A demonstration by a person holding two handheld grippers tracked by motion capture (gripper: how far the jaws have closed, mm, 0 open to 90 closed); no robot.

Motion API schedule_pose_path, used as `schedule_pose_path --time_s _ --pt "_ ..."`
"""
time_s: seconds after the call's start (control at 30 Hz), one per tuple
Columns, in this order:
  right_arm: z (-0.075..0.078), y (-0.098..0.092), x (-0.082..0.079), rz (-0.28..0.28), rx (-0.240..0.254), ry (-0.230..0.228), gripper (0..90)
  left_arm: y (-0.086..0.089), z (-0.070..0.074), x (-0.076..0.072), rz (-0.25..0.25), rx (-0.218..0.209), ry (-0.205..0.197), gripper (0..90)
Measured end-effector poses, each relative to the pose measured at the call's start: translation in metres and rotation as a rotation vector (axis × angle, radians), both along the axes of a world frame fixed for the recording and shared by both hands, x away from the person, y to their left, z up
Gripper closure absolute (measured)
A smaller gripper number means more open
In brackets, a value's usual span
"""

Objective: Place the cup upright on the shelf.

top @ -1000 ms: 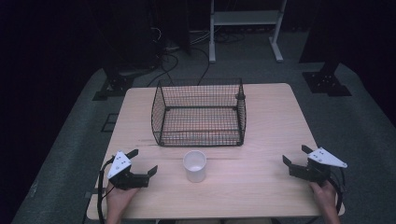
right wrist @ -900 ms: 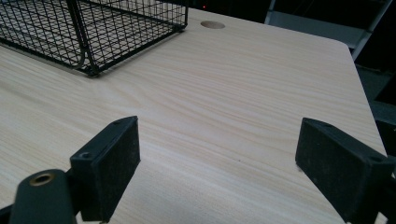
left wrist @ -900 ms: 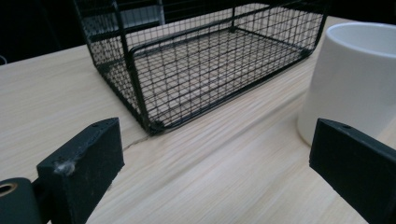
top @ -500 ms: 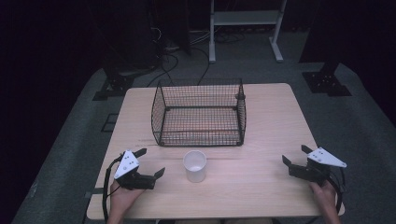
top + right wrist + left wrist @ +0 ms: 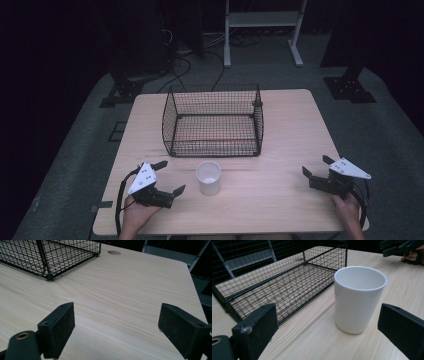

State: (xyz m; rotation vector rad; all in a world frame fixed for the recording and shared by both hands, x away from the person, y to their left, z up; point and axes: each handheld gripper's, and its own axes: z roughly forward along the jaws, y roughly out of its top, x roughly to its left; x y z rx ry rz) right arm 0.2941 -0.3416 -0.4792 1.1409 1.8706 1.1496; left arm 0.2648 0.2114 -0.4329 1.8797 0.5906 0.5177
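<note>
Left gripper (image 5: 171, 177), jaws spread wide, now nearer the white cup (image 5: 208, 177) than a second ago: shifted right across the table (image 5: 290, 125) and turned toward it, moment by moment. Seen along its own jaws, lined up with the cup (image 5: 359, 298) framed between the two black pads, neither touching yet. Upright and empty, standing just in front of the wire basket (image 5: 214, 121), near the table's front middle. Right gripper (image 5: 316, 167) unmoved at the far right edge, jaws likewise apart, holding nothing, pointed at bare wood beside the basket's corner (image 5: 47, 255). Probably the approach stage of a grasp: reach nearly done, closing on the cup not yet begun, likely destination the basket behind it.
</note>
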Motion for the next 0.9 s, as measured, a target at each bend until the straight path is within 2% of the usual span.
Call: schedule_pose_path --time_s 0.1,0.33,0.57,0.7,0.9 --pt "0.000 0.000 0.000 -0.001 0.001 0.000 13.1 -0.006 -0.001 -0.001 -0.021 -0.004 0.010 2.3" --pt "0.000 0.000 0.000 0.000 0.001 0.000 13.1 -0.017 -0.002 0.002 -0.058 0.017 0.028 2.3" --pt "0.000 0.000 0.000 0.001 0.001 -0.001 13.1 -0.025 -0.004 0.006 -0.067 0.035 0.045 2.3" --pt "0.000 0.000 0.000 0.003 0.000 -0.001 13.1 -0.031 -0.004 0.009 -0.081 0.062 0.054 2.3" --pt "0.000 0.000 0.000 0.003 0.002 -0.001 13.1 -0.039 -0.005 0.013 -0.093 0.073 0.071 2.3"
